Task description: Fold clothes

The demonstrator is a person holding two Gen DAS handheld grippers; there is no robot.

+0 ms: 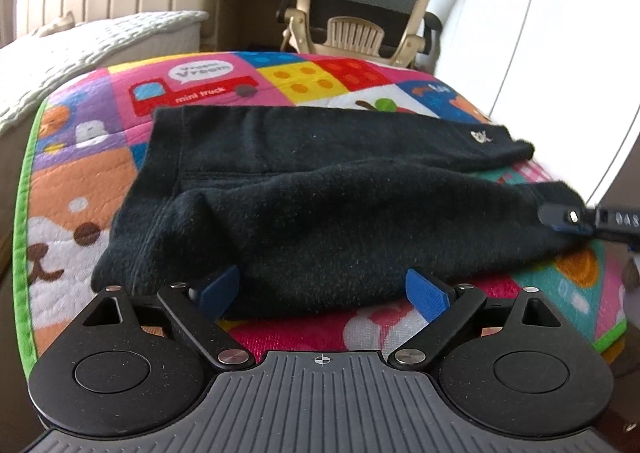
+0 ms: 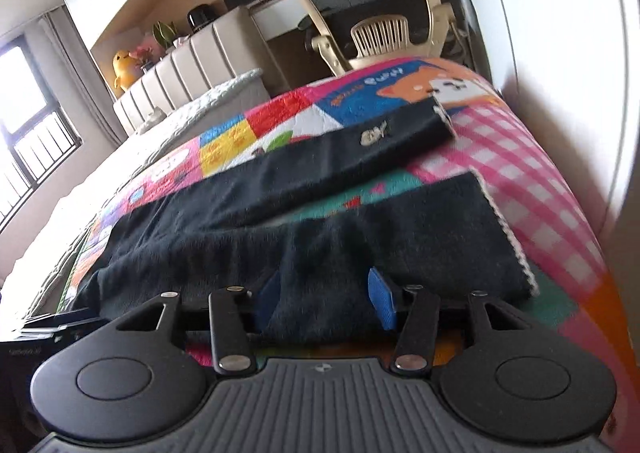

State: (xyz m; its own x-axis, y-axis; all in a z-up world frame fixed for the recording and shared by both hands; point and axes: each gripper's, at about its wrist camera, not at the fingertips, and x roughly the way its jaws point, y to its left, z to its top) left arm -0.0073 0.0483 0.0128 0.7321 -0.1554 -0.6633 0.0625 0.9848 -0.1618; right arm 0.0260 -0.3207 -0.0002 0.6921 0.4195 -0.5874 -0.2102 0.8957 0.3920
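Black fleece trousers [image 1: 320,189], soft, light, limp, lying spread on colourful cartoon-print quilted mat [image 1: 80,173]; best pinched at hem or waistband edge; left gripper [image 1: 322,291] wide apart, right gripper [image 2: 326,303] part-open, cloth between unpressed.

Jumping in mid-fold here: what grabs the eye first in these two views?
A black garment sprawls across a loud cartoon play mat, with a small pale logo on its far strip. Both grippers sit at its near edge, the left gripper wide open and the right gripper open around a bunched fold.
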